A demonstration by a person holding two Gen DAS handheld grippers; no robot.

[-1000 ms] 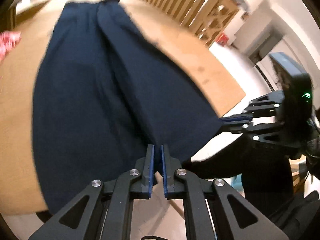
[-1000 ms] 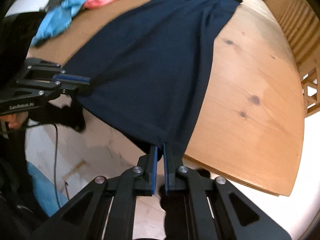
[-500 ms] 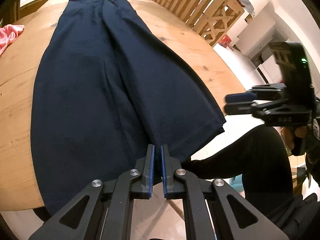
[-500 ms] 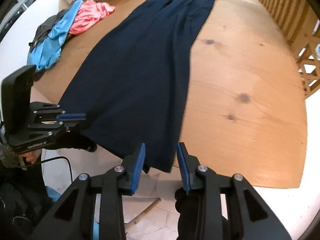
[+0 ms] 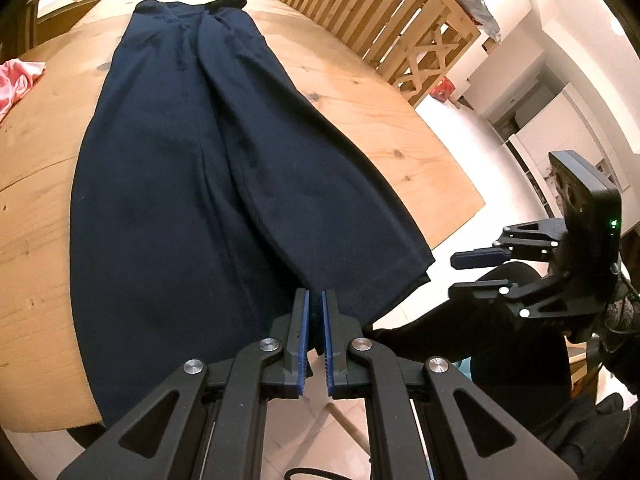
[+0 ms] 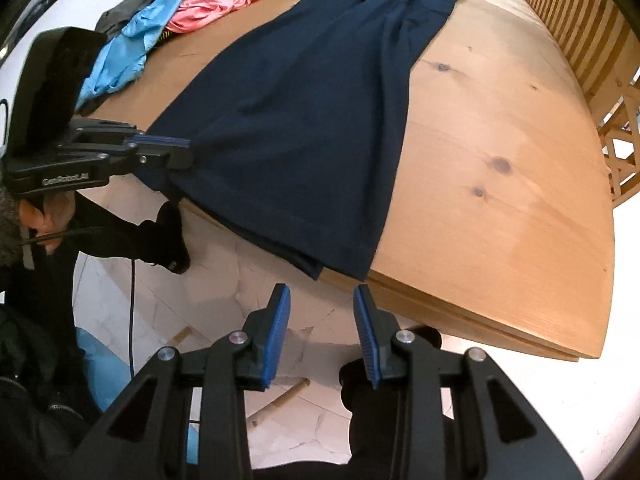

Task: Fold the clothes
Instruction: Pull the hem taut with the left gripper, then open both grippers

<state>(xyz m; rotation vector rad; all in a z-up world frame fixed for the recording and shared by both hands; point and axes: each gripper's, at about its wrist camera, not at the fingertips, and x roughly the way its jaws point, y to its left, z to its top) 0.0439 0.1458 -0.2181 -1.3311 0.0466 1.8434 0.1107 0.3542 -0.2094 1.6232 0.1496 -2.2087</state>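
Both wrist views look steeply down from the near table (image 5: 420, 148) edge, close above it, facing along the navy trousers (image 5: 192, 184) toward the far slatted rail (image 6: 580, 28); both share trousers, tabletop and pink cloth (image 6: 216, 0)

Both grippers: black frames w/ silver screws, blue pads (image 6: 278, 332). Left gripper (image 6: 162, 148) has white lettering, black cable (image 6: 132, 320). Dark sleeves.

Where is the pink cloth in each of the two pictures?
Left wrist view: the pink cloth peeks in at the far left edge, on the wooden table.
Right wrist view: the pink cloth lies near the top, left of middle, beside a light blue cloth.
Shared landmark: the dark navy trousers, spread along the table.
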